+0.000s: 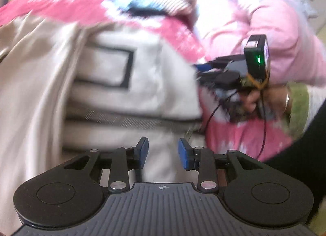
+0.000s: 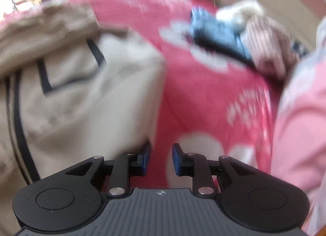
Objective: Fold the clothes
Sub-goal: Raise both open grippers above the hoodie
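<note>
A cream garment [image 1: 122, 97] with a black-edged pocket and a zip line lies over a pink bedcover with white flowers [image 1: 175, 30]. My left gripper [image 1: 163, 152] hovers above the garment's lower part, open, with nothing between its blue pads. A hand [image 1: 254, 97] holds my right gripper [image 1: 200, 71] at the garment's right edge. In the right wrist view the right gripper [image 2: 161, 159] stands open over the pink bedcover [image 2: 203, 97]. The cream garment [image 2: 81, 97] ends just beside its left pad [image 2: 145, 158], and the gap between the pads shows only bedcover. Both views are blurred.
A heap of other clothes lies at the far side: a blue piece [image 2: 220, 30], a striped piece [image 2: 269, 44] and something white [image 2: 240, 12]. A light pink garment [image 1: 254, 22] fills the right side, also light pink garment [image 2: 301, 126]. A green cuff [image 1: 297, 109] covers the wrist.
</note>
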